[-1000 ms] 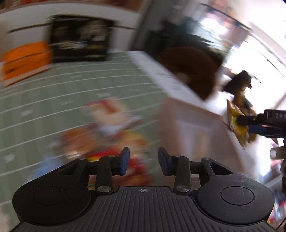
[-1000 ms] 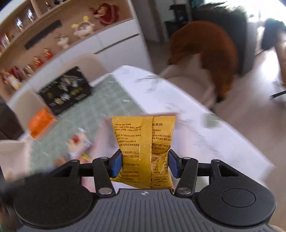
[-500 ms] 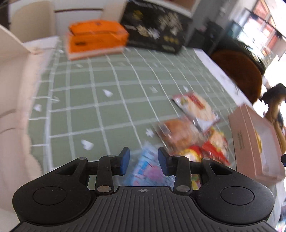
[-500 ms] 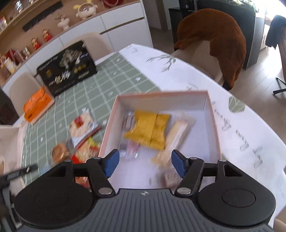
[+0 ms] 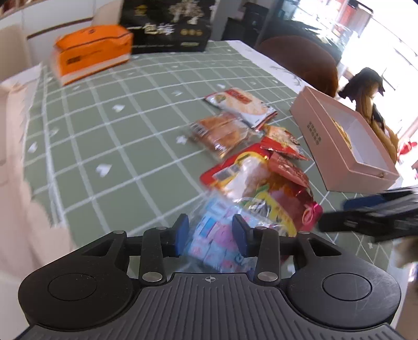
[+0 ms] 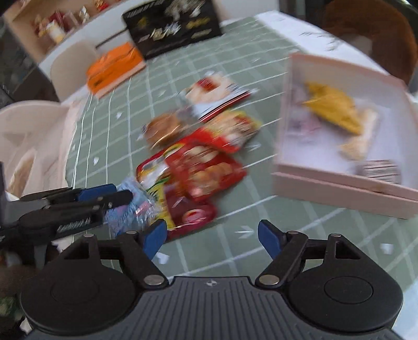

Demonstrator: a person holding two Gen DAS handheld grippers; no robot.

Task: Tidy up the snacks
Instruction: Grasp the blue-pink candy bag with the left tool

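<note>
A pile of snack packets (image 5: 261,167) lies on the green checked cloth; it also shows in the right wrist view (image 6: 198,157). My left gripper (image 5: 210,232) is open, its pads either side of a blue and pink packet (image 5: 216,235) at the pile's near end; that packet also shows in the right wrist view (image 6: 130,209). My right gripper (image 6: 211,234) is open and empty above the cloth, right of the pile. The pink box (image 6: 339,183) holds a yellow packet (image 6: 334,107) and other snacks.
An orange box (image 5: 91,56) and a black box (image 5: 169,23) stand at the table's far side. A brown-draped chair (image 5: 300,57) is beyond the far right edge. A pale chair (image 6: 31,136) is at the left.
My right gripper let the yellow packet go into the pink box and moved left toward the pile. My left gripper swung down to the blue and pink packet.
</note>
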